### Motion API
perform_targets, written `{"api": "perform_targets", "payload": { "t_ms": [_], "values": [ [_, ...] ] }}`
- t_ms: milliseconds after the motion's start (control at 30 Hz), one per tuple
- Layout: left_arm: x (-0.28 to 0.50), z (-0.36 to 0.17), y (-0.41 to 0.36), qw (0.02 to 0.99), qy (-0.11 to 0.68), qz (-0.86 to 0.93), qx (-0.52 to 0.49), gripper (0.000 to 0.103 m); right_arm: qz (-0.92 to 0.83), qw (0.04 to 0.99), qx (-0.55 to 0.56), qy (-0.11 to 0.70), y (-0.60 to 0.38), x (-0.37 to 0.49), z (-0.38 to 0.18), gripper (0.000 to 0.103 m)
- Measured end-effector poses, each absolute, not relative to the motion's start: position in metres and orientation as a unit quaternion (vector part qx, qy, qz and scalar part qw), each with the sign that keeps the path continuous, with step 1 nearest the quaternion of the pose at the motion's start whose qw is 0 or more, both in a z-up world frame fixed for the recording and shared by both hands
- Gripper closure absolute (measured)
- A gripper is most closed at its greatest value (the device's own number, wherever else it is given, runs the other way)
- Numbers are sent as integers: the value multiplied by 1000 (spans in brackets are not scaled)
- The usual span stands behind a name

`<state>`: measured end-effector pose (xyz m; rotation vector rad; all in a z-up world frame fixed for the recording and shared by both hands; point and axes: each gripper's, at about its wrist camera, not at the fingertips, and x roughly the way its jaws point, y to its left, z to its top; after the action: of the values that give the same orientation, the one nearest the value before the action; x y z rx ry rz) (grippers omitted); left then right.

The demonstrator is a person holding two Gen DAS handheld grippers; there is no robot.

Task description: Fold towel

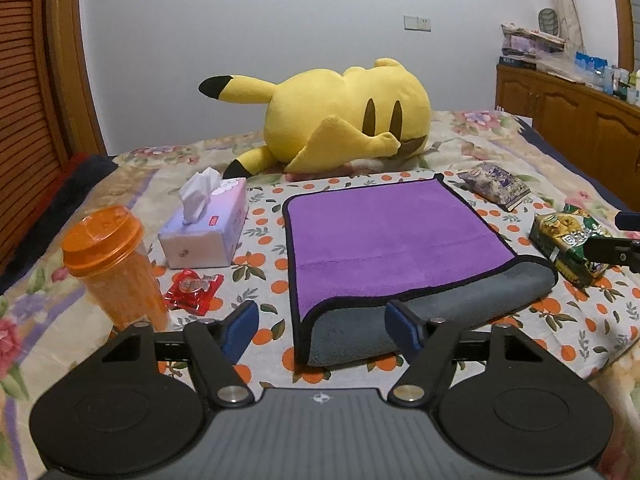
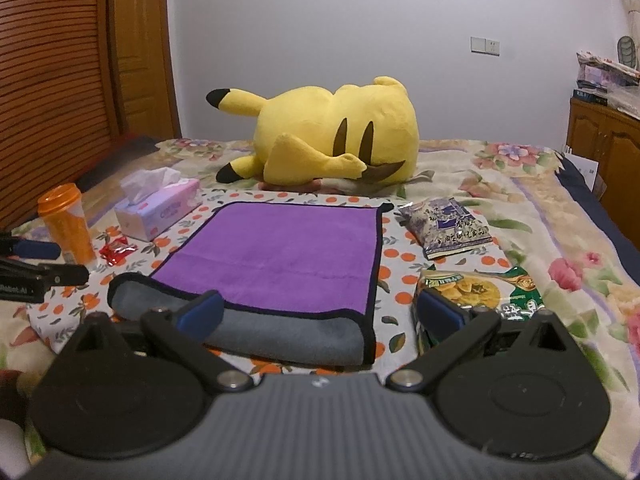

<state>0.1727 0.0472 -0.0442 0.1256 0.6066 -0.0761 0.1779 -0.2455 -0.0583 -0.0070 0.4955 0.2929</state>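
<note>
Nearest the cameras, the left gripper (image 1: 322, 326) hangs with its blue-padded fingers spread wide and holding nothing, lined up on the near left corner of the towel, presumably so that corner can be pinched. The right gripper (image 2: 320, 314) is likewise wide and empty, over the near right corner, one finger above the grey roll and the other above a green snack packet (image 2: 480, 292).

The purple microfibre towel with grey underside and black piping (image 1: 384, 236) lies flat on an orange-dotted white cloth (image 1: 264, 216). Its near edge is rolled over, grey side up, which reads as a fold begun or loosely dropped; I cannot tell whether either finger touches it.

Clutter sits off to the sides, leaving the towel room: an orange translucent plastic tumbler (image 1: 114, 264), a small red wrapped sweet (image 1: 194, 286) and a pale lilac tissue box (image 1: 208, 228) to the left, and a purple-and-white snack bag (image 2: 444, 228) to the right.

Farthest back, a yellow plush toy (image 1: 340, 116) lies on the floral bedspread (image 2: 520, 200).
</note>
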Motion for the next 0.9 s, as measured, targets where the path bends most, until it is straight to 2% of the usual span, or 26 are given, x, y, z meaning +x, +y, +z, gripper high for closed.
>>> {"api": "perform_targets", "payload": {
  "t_ms": [33, 100, 133, 600, 900],
  "values": [
    [174, -45, 47, 951, 299, -38, 63, 34, 146, 959, -3, 245, -246, 180, -59, 2],
    [177, -46, 48, 951, 301, -37, 65, 35, 148, 957, -3, 248, -245, 183, -60, 13],
    [179, -47, 48, 950, 302, -36, 65, 36, 149, 956, -4, 251, -244, 186, -61, 14],
    [211, -68, 55, 940, 330, -42, 75, 44, 156, 947, -19, 281, -240, 215, -80, 18],
    [227, -78, 61, 933, 351, -48, 62, 45, 163, 936, -20, 312, -240, 234, -97, 22]
  ]
}}
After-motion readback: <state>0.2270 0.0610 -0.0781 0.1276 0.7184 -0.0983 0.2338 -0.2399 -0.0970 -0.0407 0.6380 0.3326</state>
